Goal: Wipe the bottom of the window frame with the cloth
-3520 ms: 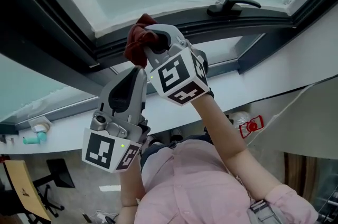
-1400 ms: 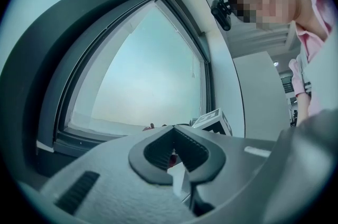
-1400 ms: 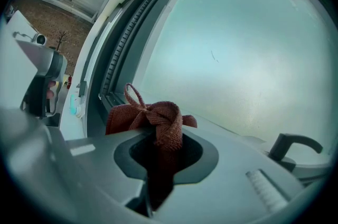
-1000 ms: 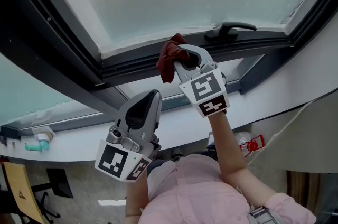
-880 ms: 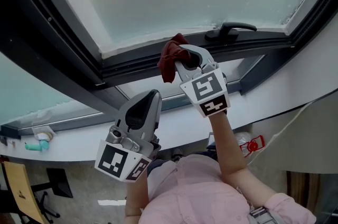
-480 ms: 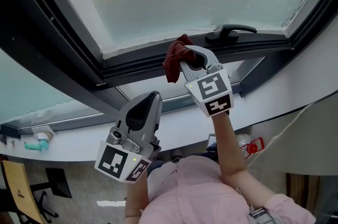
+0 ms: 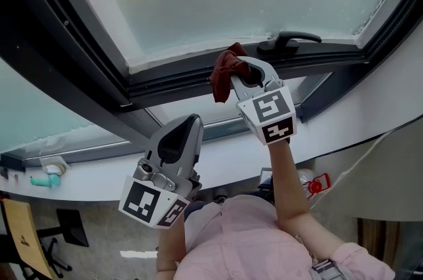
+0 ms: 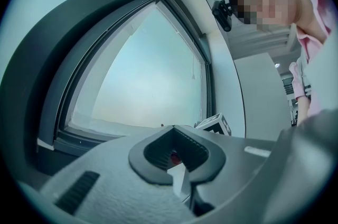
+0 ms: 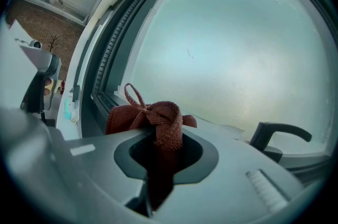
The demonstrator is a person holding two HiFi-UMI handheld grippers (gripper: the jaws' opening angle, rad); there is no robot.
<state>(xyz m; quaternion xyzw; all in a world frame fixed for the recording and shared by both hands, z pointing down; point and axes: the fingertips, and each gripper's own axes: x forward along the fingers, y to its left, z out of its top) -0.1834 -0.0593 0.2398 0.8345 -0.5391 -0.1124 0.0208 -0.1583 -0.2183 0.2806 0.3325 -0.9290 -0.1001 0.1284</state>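
Cloth (image 7: 223, 74) found dark red, bunched and knotted, and clamped in my right tongs (image 7: 243, 74), whose jaws were closed on its middle. Loose folds stood out at 12 o'clock beyond the tips. It lay at the bottom rail of the window frame (image 7: 165, 84); actual contact could not be confirmed. The window handle (image 7: 291, 41) sat near it at 2 o'clock. My left tongs (image 7: 186, 127) hung at 7 o'clock from the right, jaws together and carrying nothing, apart from the frame.

Assessment: I judged the cloth light, soft and limp, with a coarse weave likely to grip rather than slip, and not fragile. The hold at the bunched centre appeared sound, leaving a pad of fabric forward for wiping. Risk noted: a thin loop standing up at 11 o'clock of the bunch could snag on the handle.
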